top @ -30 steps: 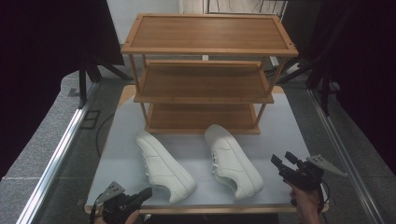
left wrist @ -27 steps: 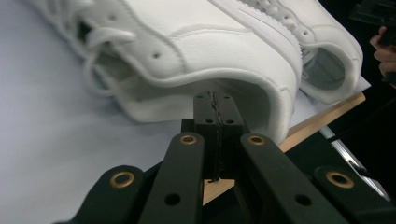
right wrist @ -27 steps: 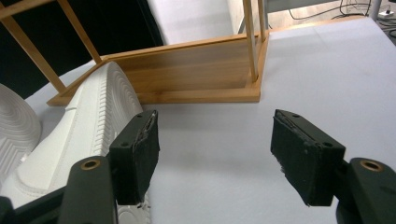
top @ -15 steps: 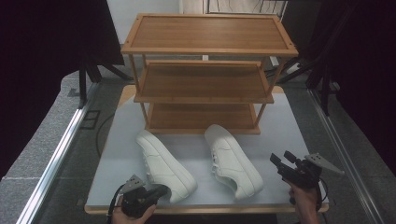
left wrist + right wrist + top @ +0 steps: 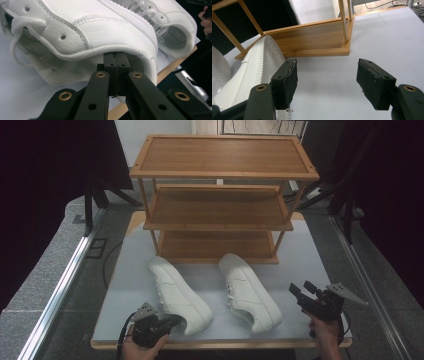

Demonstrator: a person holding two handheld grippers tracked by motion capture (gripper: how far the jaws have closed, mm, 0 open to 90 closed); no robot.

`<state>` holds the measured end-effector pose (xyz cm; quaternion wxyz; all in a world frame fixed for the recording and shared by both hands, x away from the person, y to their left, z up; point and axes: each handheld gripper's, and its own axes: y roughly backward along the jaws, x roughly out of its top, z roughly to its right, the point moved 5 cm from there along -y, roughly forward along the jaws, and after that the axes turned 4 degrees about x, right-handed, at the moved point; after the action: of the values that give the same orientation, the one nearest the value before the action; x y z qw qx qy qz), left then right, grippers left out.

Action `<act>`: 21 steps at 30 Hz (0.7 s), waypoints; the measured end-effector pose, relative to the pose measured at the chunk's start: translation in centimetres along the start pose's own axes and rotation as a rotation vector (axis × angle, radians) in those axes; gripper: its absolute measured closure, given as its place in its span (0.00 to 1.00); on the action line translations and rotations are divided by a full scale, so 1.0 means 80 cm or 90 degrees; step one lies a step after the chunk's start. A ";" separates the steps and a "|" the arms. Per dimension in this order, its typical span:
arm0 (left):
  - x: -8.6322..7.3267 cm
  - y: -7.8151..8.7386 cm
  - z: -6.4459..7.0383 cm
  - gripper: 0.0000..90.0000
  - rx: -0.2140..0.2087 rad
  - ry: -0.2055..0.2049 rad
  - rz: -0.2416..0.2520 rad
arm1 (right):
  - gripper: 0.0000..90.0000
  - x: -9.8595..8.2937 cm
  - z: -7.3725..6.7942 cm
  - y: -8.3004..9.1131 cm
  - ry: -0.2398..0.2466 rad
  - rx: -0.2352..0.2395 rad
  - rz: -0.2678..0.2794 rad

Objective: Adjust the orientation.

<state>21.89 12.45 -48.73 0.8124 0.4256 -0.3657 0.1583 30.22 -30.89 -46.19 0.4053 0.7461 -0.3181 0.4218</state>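
Two white sneakers lie on the pale table mat in front of a wooden rack. My left gripper is at the heel of the left sneaker. In the left gripper view its jaws are pressed together, with their tips tucked under the stitched collar rim of that sneaker. No material shows between the pads. The right sneaker lies beside it, toe toward the rack. My right gripper hovers open, to the right of this sneaker and apart from it, holding nothing.
The three-tier wooden rack stands at the back of the mat, with its lowest shelf just beyond the sneakers' toes. The table's wooden front edge runs close under both hands. Bare mat lies right of the sneakers.
My left gripper has moved in from the front left corner to the heel of the left sneaker. The right gripper has barely shifted and stays open.
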 end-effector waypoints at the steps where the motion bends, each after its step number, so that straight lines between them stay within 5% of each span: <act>1: 0.002 -0.001 0.001 1.00 0.000 0.001 0.000 | 0.37 0.000 -0.001 0.000 0.003 -0.001 -0.001; 10: 0.040 -0.021 0.004 1.00 -0.002 -0.038 -0.007 | 0.37 -0.003 0.000 -0.001 0.002 -0.008 -0.002; 15: 0.064 -0.032 0.001 1.00 -0.007 -0.026 -0.005 | 0.38 -0.003 0.004 0.000 -0.006 -0.013 0.000; 16: 0.076 -0.038 0.002 1.00 -0.035 -0.015 0.006 | 0.38 -0.004 0.005 0.000 -0.007 -0.014 -0.002; 18: 0.087 -0.043 0.004 1.00 -0.012 -0.024 0.001 | 0.38 -0.005 0.005 0.000 -0.007 -0.015 -0.005; 21: 0.094 -0.047 0.008 1.00 -0.023 -0.019 0.004 | 0.38 -0.006 0.006 0.000 -0.007 -0.014 -0.005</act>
<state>28.84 9.29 -45.21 0.8138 0.4120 -0.3823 0.1481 30.20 -31.20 -46.76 0.4137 0.7448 -0.3222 0.4127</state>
